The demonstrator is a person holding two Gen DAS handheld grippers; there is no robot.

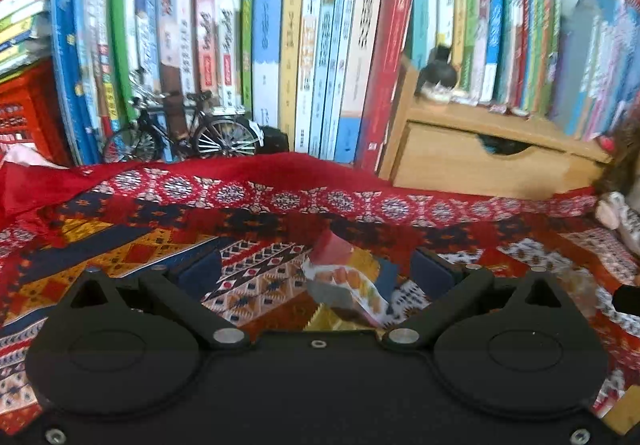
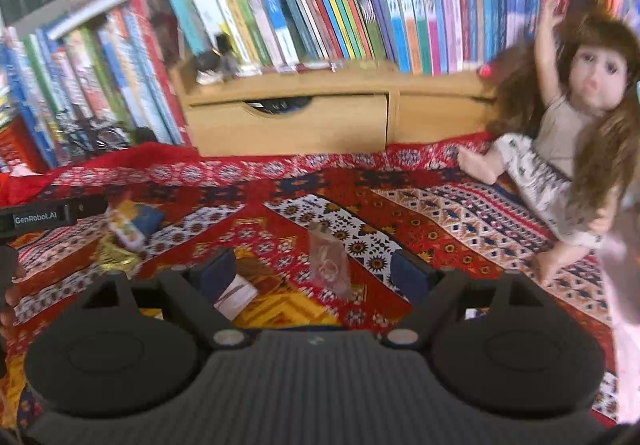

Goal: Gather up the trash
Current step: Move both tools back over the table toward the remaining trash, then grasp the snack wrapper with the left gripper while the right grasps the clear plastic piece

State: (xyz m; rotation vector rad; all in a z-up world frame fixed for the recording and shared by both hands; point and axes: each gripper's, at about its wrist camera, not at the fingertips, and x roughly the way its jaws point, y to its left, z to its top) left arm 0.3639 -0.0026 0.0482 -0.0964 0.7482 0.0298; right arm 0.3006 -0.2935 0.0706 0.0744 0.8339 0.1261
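Observation:
My left gripper (image 1: 316,271) is open, its blue pads either side of a crumpled colourful snack wrapper (image 1: 348,285) lying on the patterned cloth (image 1: 120,245), with a gold wrapper (image 1: 328,321) under it. My right gripper (image 2: 316,271) is open above a clear plastic wrapper (image 2: 328,261) that lies between its fingers. A white-and-brown paper scrap (image 2: 236,293) lies by its left pad. In the right wrist view the colourful wrapper pile (image 2: 128,233) sits at the left beside the left gripper's body (image 2: 48,219).
A row of books (image 1: 320,45) lines the back. A wooden drawer box (image 1: 480,161) stands against it. A model bicycle (image 1: 180,133) stands at back left. A doll (image 2: 568,133) sits at the right on the cloth.

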